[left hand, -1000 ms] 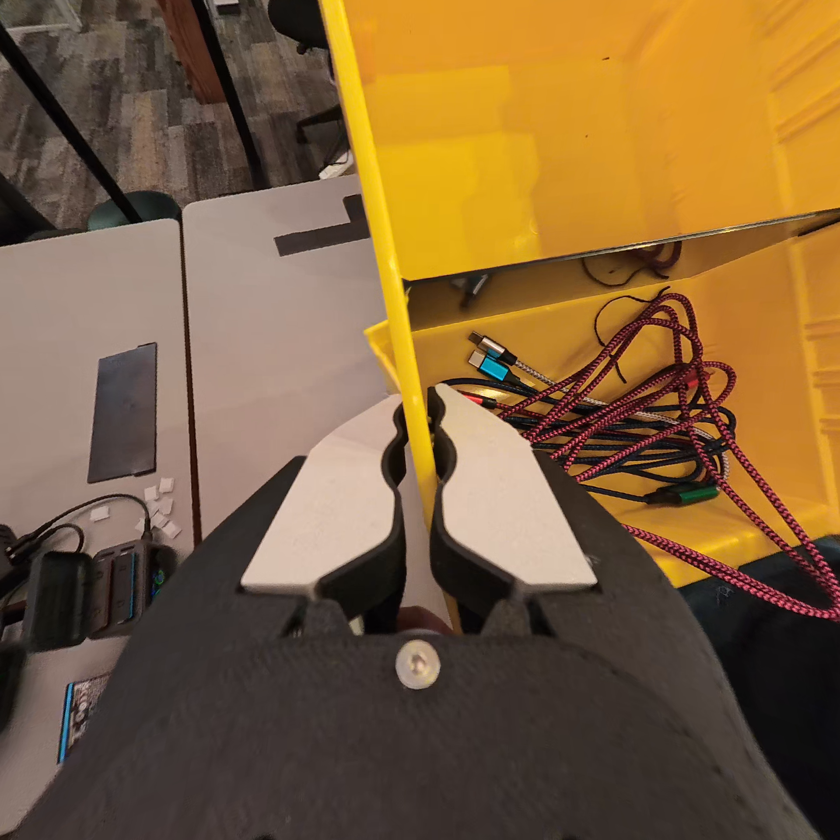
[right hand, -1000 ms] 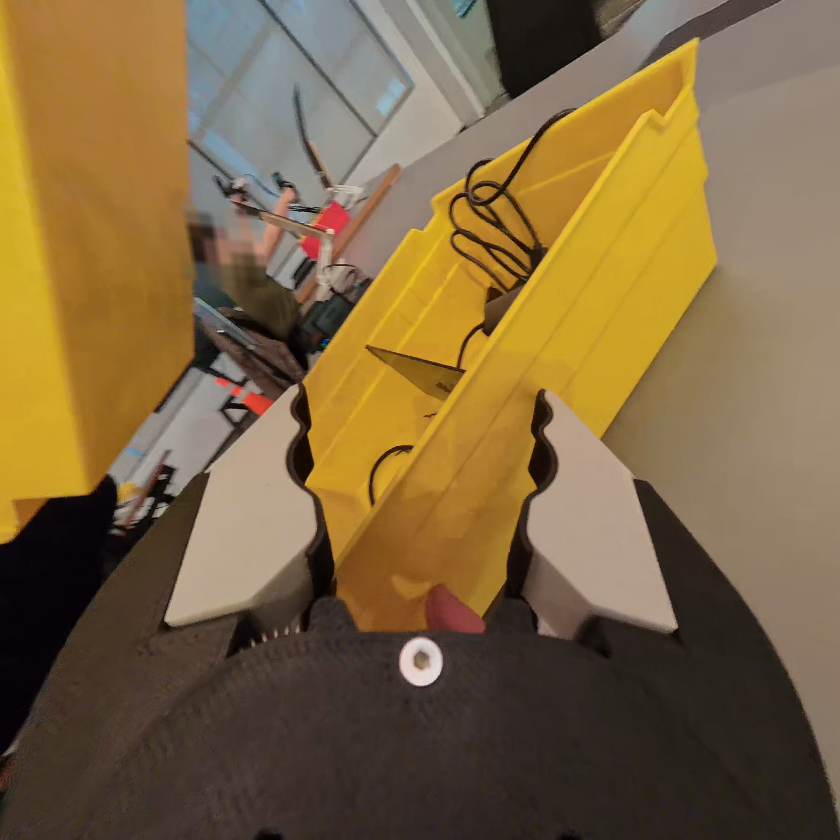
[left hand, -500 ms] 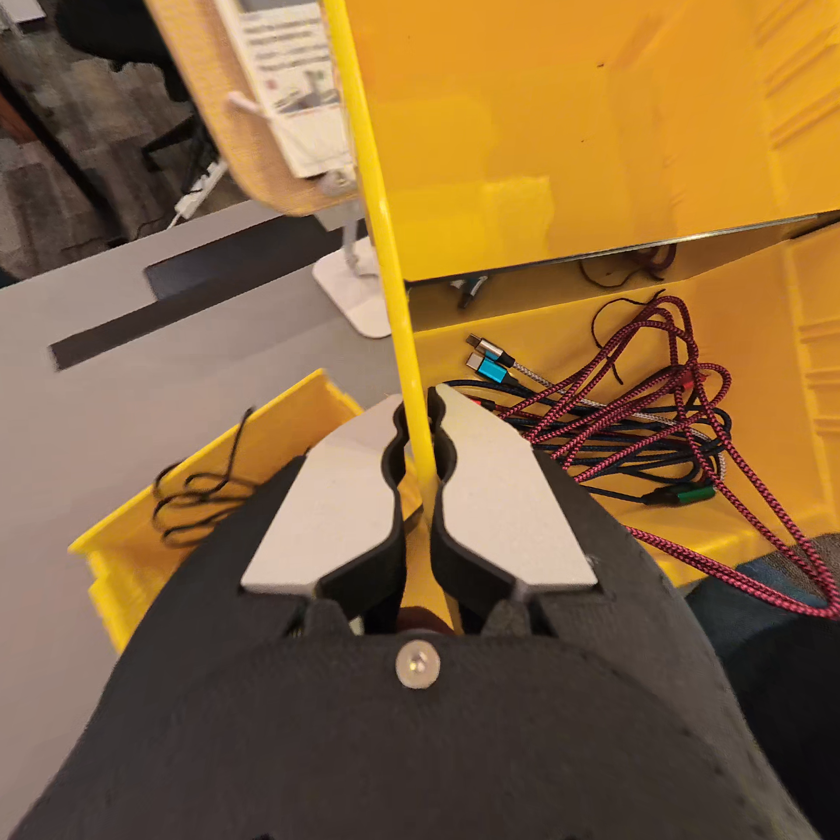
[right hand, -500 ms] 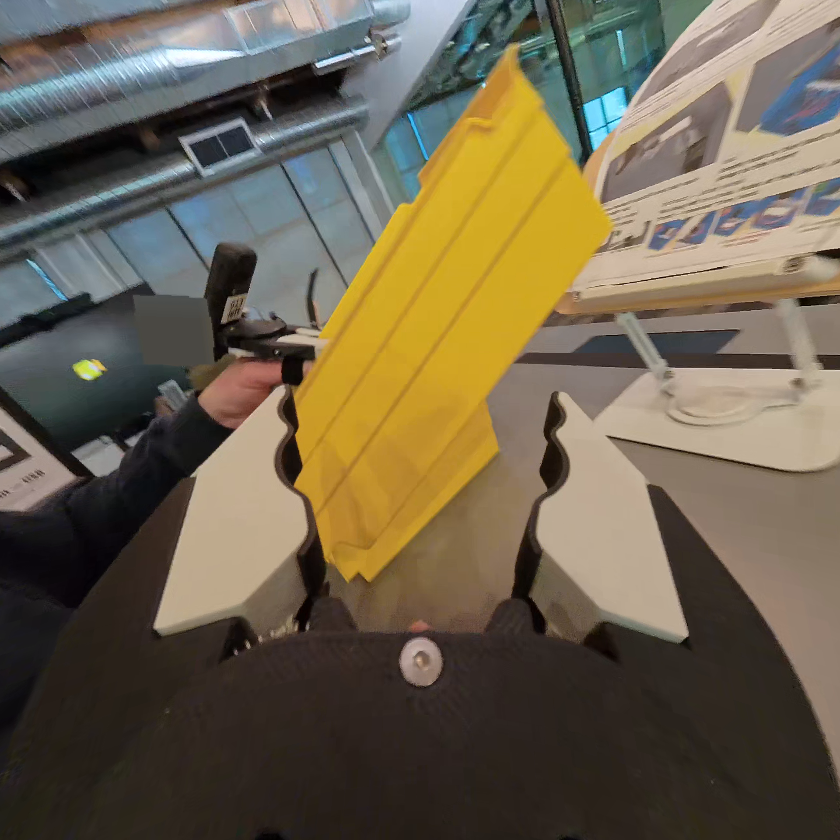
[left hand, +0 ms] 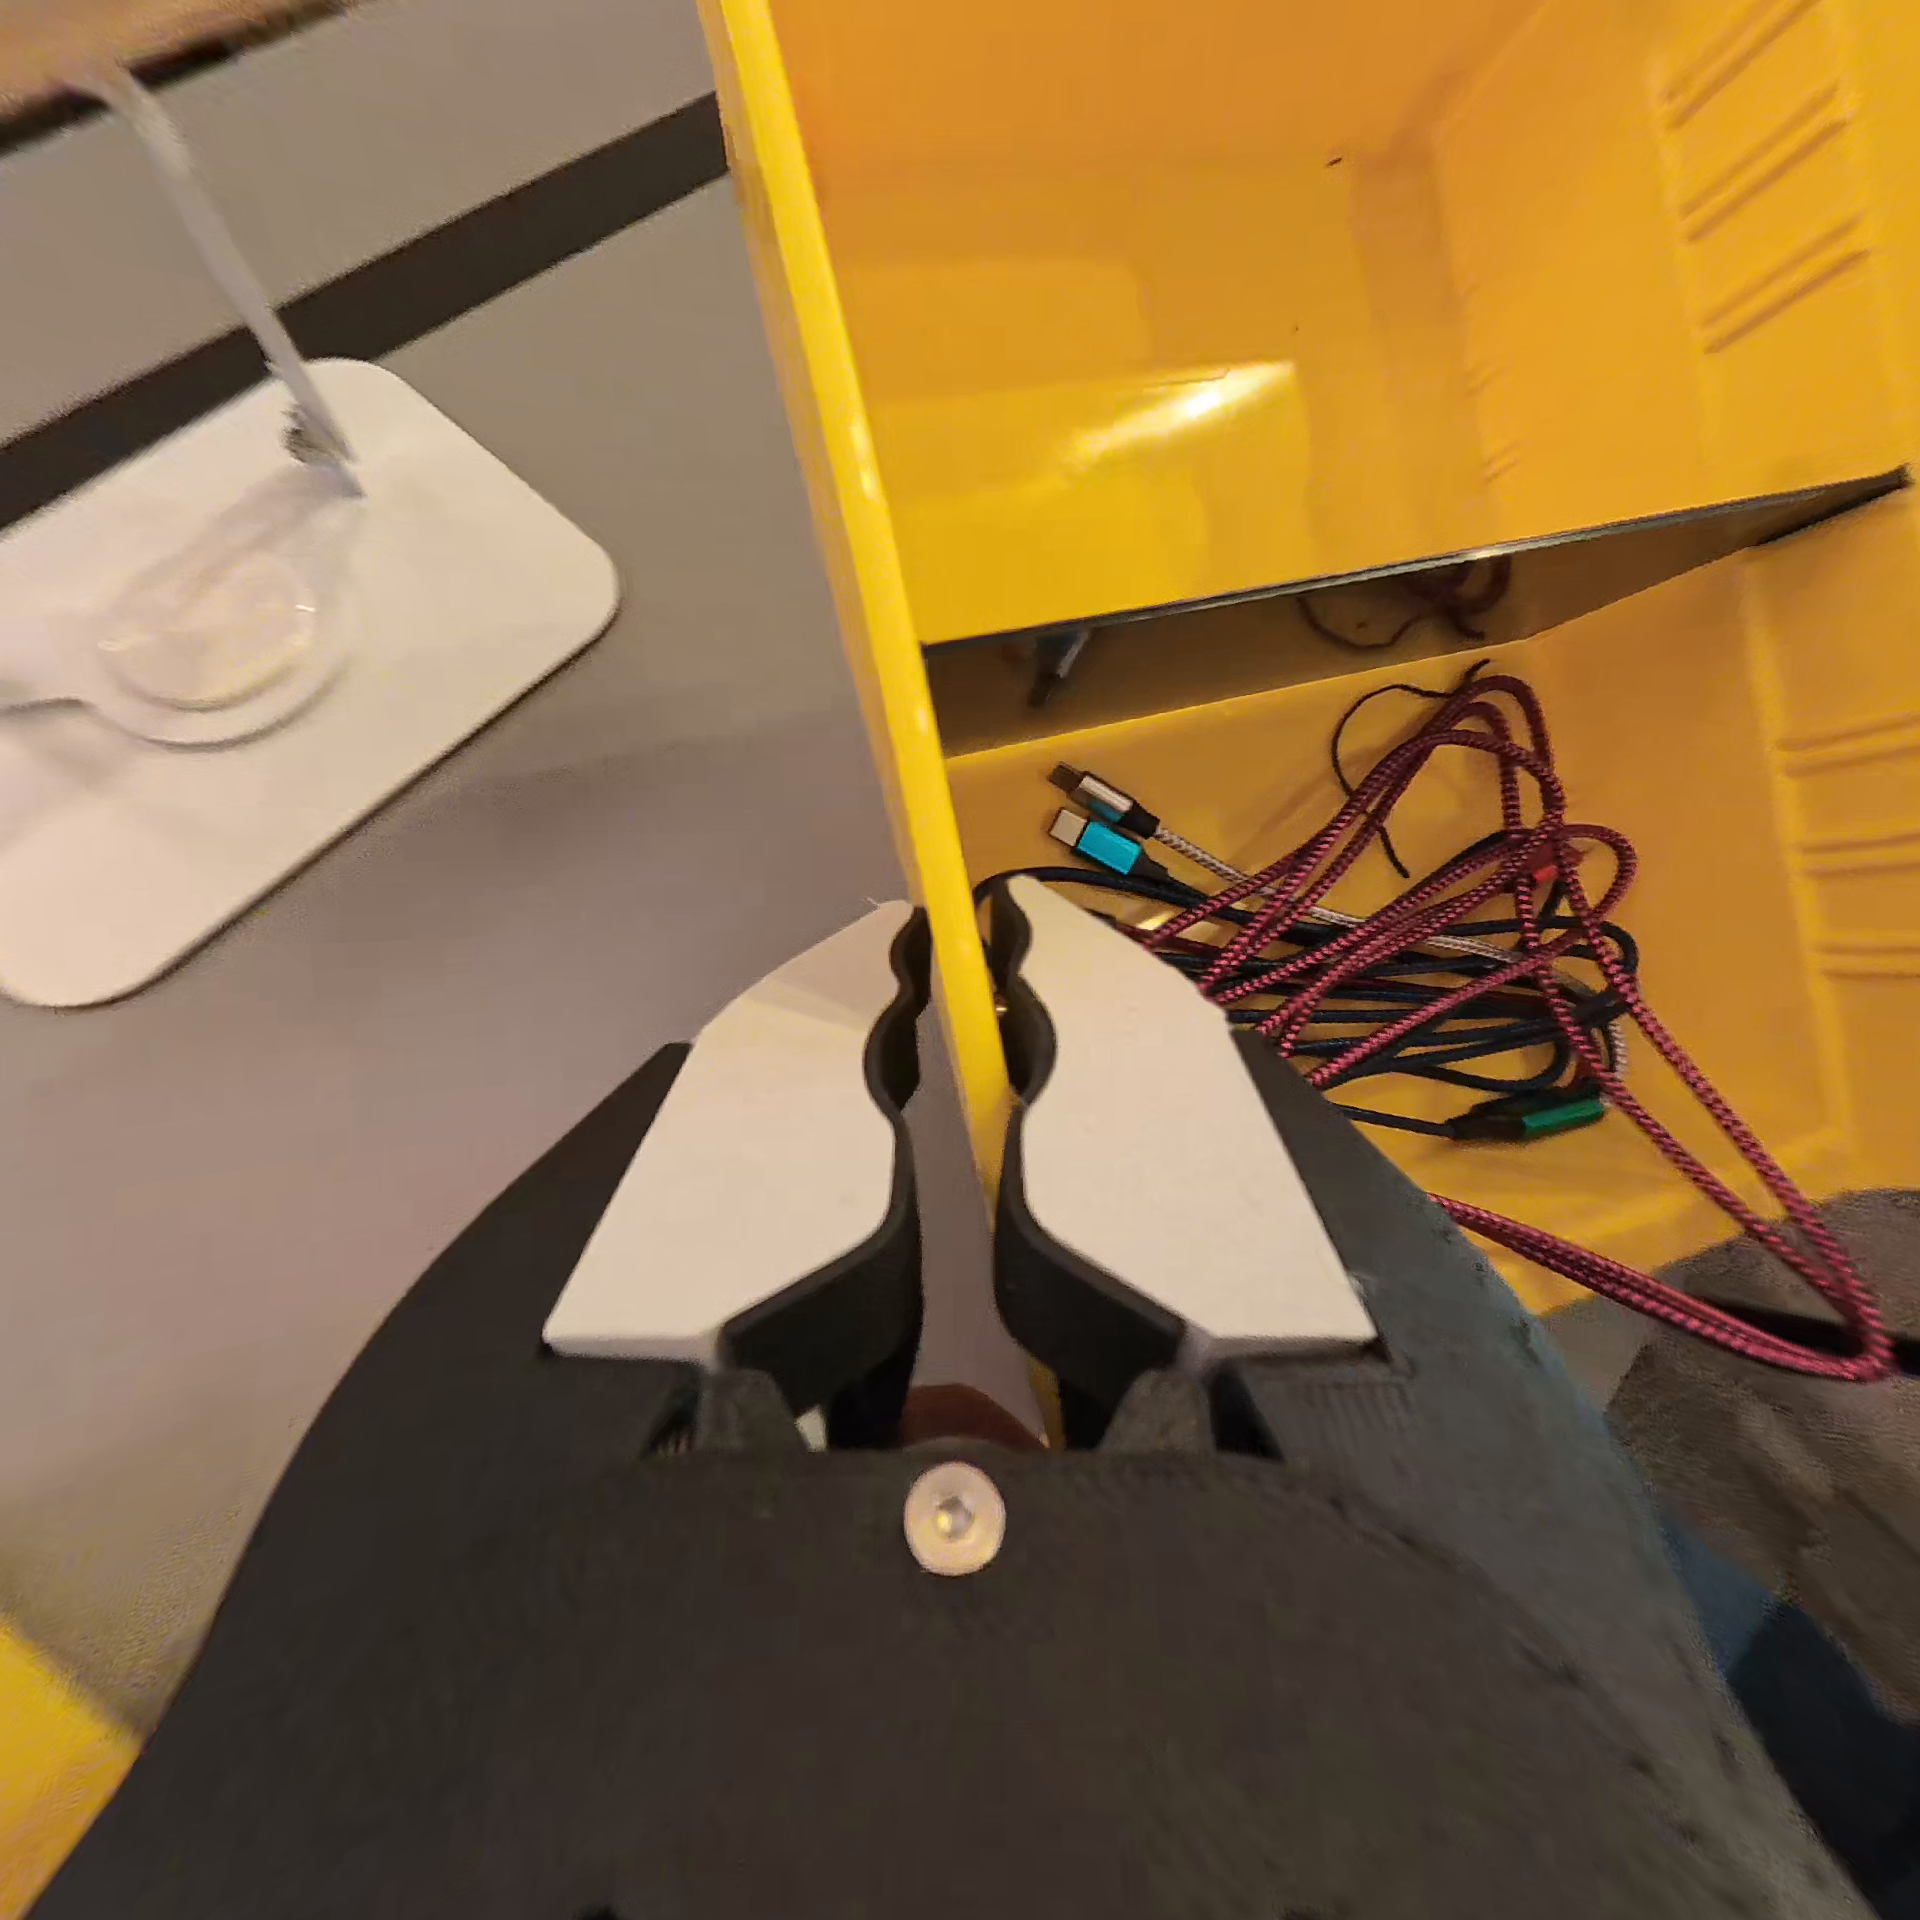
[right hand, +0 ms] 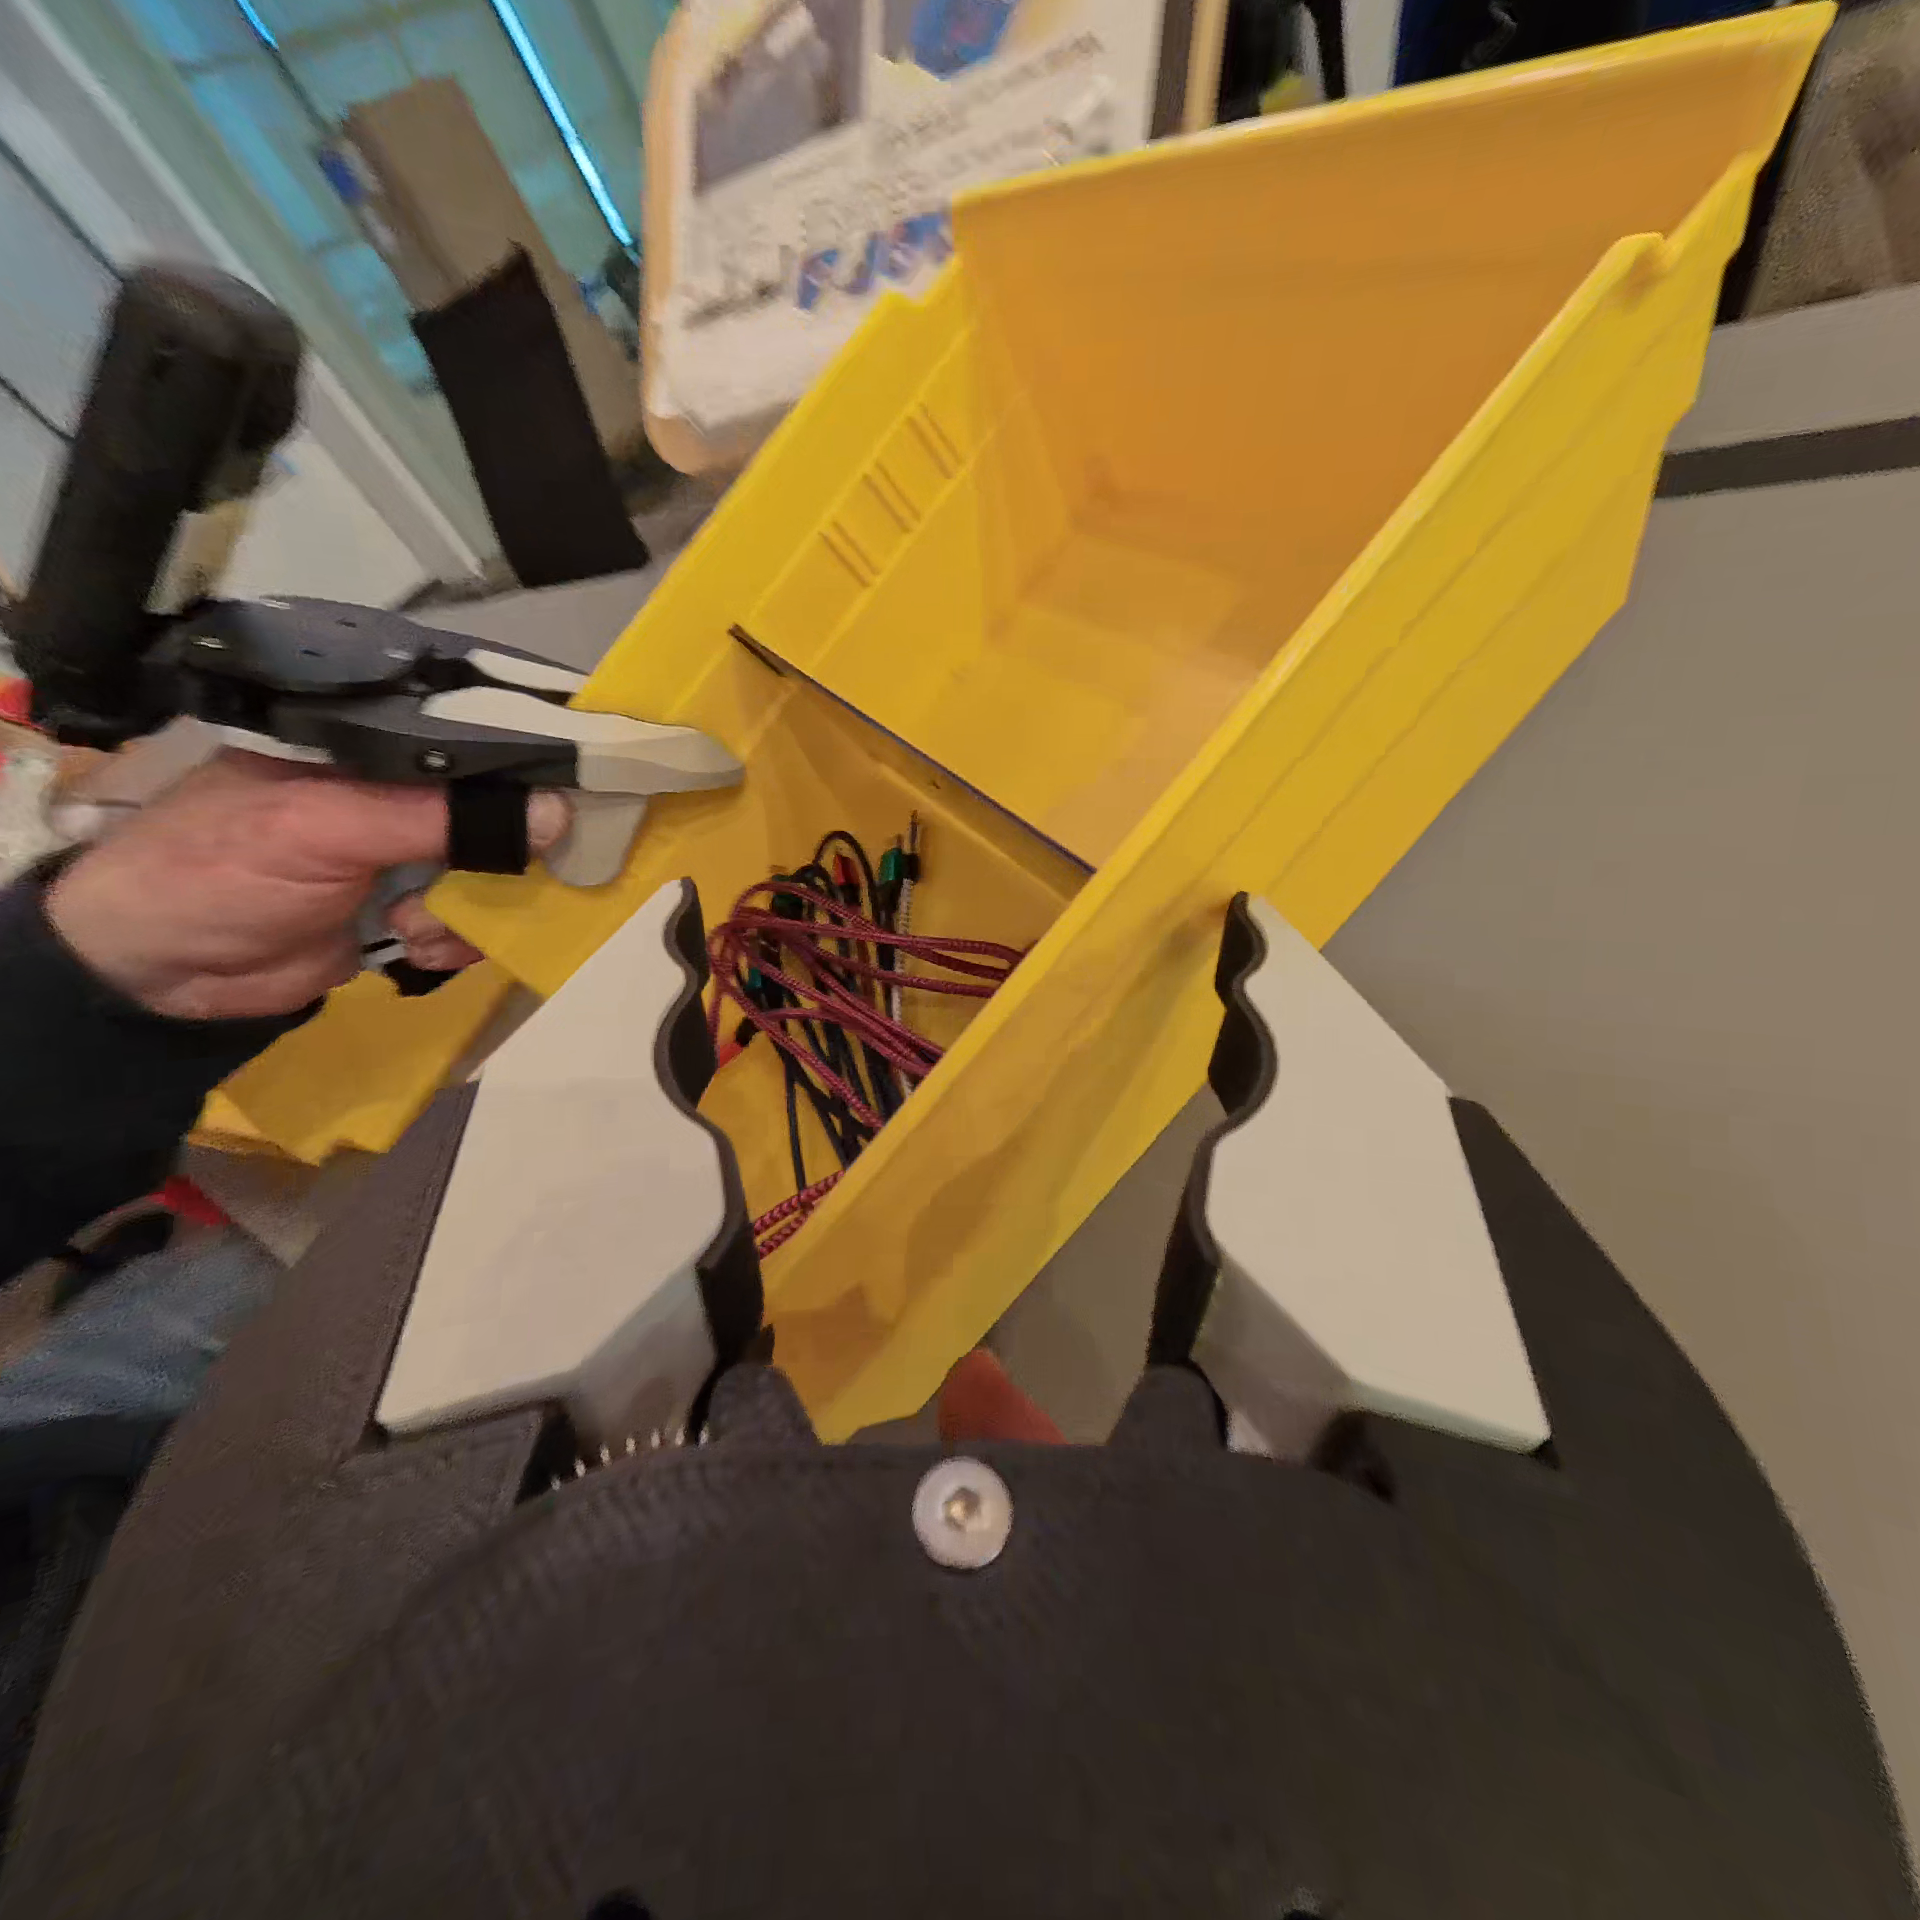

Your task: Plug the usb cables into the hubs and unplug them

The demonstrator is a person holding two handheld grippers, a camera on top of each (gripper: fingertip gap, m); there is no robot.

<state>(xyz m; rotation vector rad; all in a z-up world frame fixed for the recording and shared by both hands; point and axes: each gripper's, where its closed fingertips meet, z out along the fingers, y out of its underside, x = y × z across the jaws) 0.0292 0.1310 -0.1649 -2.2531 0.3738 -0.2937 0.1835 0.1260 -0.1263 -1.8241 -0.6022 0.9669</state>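
A yellow bin (left hand: 1143,312) is tilted up off the grey table. My left gripper (left hand: 951,904) is shut on its thin side wall. A tangle of maroon and dark blue braided usb cables (left hand: 1455,935) with teal, silver and green plugs lies in the bin's near compartment, below a dark divider (left hand: 1455,561). In the right wrist view my right gripper (right hand: 961,914) is open, and the near corner of the bin (right hand: 1195,520) sits between its jaws. The cables (right hand: 831,987) show there too. The left gripper also shows there, clamped on the bin's left wall. No hub is visible.
A white stand base (left hand: 260,665) rests on the grey table (left hand: 416,1143) left of the bin; its board (right hand: 831,156) rises behind the bin. A second yellow bin (right hand: 343,1070) lies under the person's hand (right hand: 239,894). Bare table (right hand: 1662,935) lies to the right.
The bin, held in my left gripper, has swung across the table toward the white stand. My right gripper stayed open and now looks into the bin, with its corner between the jaws.
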